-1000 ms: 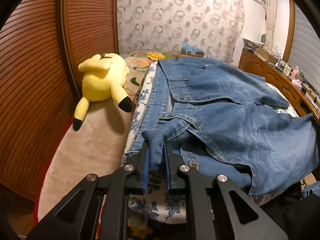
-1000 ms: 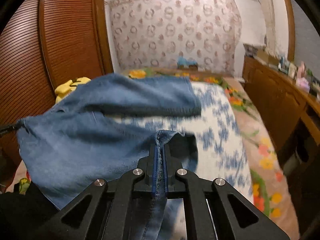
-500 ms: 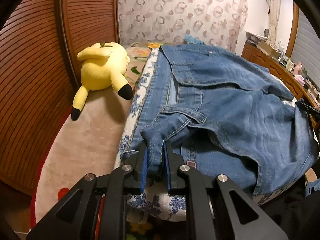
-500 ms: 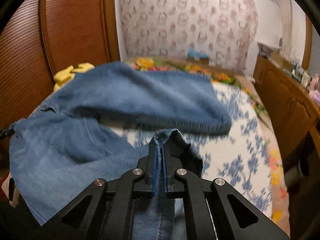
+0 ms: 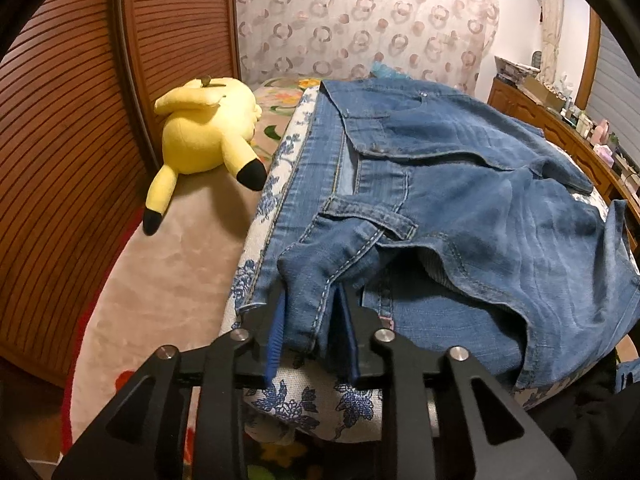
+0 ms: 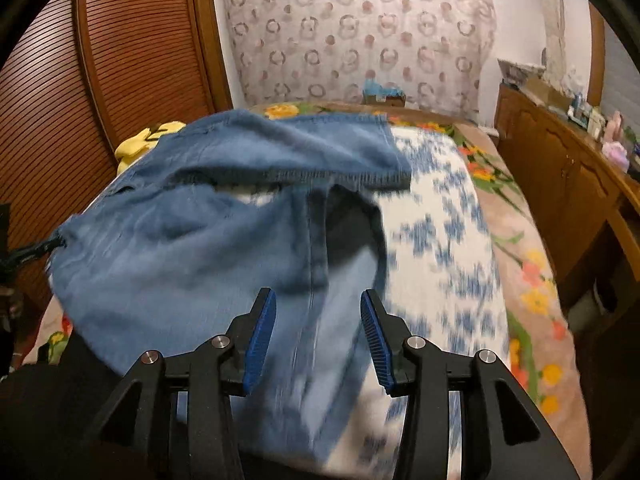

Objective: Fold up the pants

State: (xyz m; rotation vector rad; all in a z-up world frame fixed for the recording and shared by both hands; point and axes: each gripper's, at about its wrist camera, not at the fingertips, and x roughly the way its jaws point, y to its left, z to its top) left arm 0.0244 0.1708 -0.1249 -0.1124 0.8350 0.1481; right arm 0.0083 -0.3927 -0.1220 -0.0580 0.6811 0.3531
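Note:
Blue jeans lie folded across a blue-flowered bed cover. My left gripper is at the near waistband corner. Its jaws are opening, and the bunched denim still stands between the pads, with a dark gap on the right side. In the right wrist view the jeans lie with one leg end folded over the other. My right gripper hovers just over the near leg. Its jaws are opening wide, and the pads stand clear of the seam running between them.
A yellow plush toy lies on the pink blanket left of the jeans, against a brown slatted wardrobe. A wooden dresser with small items runs along the right. A patterned curtain hangs behind the bed.
The right gripper let go of the leg seam and its jaws spread apart; the cloth dropped onto the bed. The left gripper's jaws widened around the waistband corner.

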